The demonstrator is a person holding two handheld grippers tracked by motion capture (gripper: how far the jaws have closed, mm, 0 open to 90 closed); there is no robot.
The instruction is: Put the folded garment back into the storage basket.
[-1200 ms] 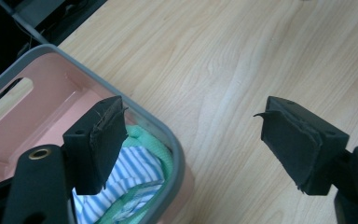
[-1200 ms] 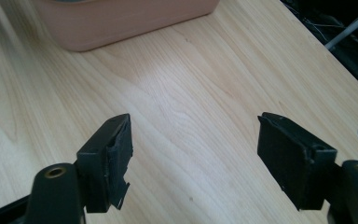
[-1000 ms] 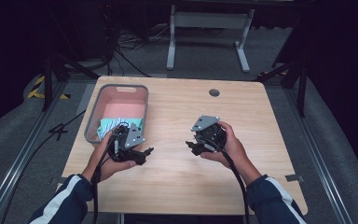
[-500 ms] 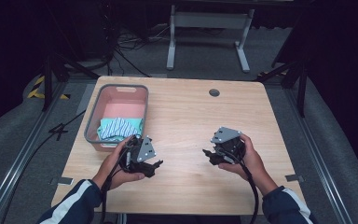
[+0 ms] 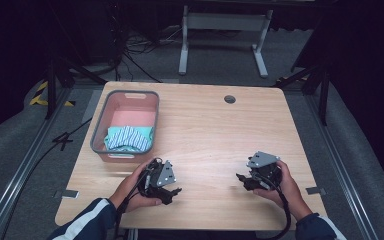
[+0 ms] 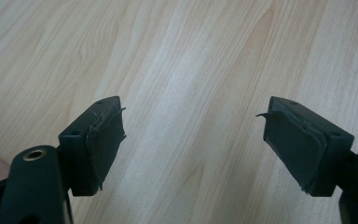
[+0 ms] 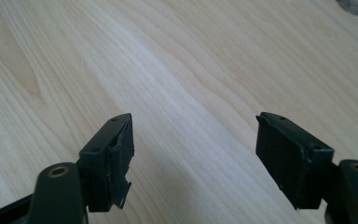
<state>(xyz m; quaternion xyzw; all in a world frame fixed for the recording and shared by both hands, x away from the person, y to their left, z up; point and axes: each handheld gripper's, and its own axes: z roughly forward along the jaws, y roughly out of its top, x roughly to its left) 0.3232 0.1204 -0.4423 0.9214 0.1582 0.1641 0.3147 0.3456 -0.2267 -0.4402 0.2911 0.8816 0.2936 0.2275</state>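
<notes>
We see the left gripper (image 5: 172, 191) and the right gripper (image 5: 241, 178) low over the near part of the wooden table (image 5: 205, 130), well apart, each with its jaws spread wide and nothing between them. The striped cloth (image 5: 128, 137) lies folded in the grey basket (image 5: 100, 131) at the table's left, nearer our left gripper.

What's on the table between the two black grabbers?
Nothing: in the high view, only bare wooden table lies between the left gripper and the right gripper. Both are open and hold nothing.
</notes>
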